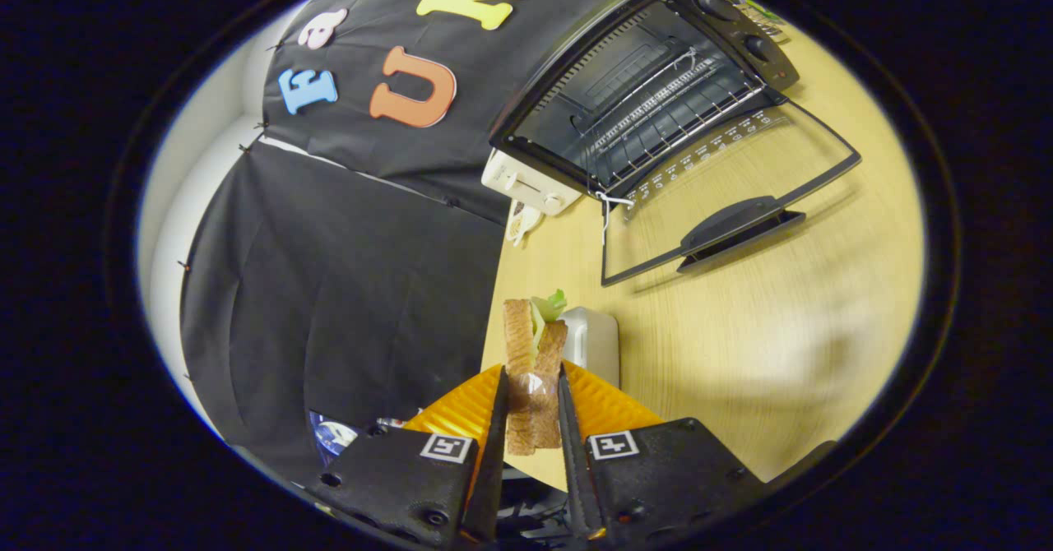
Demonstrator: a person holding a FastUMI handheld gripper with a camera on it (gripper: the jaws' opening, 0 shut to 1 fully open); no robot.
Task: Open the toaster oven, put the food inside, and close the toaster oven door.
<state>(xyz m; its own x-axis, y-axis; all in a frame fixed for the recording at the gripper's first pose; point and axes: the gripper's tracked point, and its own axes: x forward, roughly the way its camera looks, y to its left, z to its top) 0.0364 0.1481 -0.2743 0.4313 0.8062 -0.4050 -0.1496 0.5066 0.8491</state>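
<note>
- Your gripper (532,403) is tilted, so the scene ahead of it appears rotated.
- Both fingers (496,428) are drawn close together, leaving only a narrow gap.
- Each finger presses against one face of the sandwich (533,370), which is clamped upright between them.
- The sandwich extends forward past the fingertips.
- A square marker (447,447) sits on each finger body.

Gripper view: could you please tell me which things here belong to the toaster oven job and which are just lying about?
Job:
toaster oven, its door folded open onto the table
sandwich, clamped between the gripper fingers

Lying about:
white container just behind the sandwich
white appliance beside the oven
</note>
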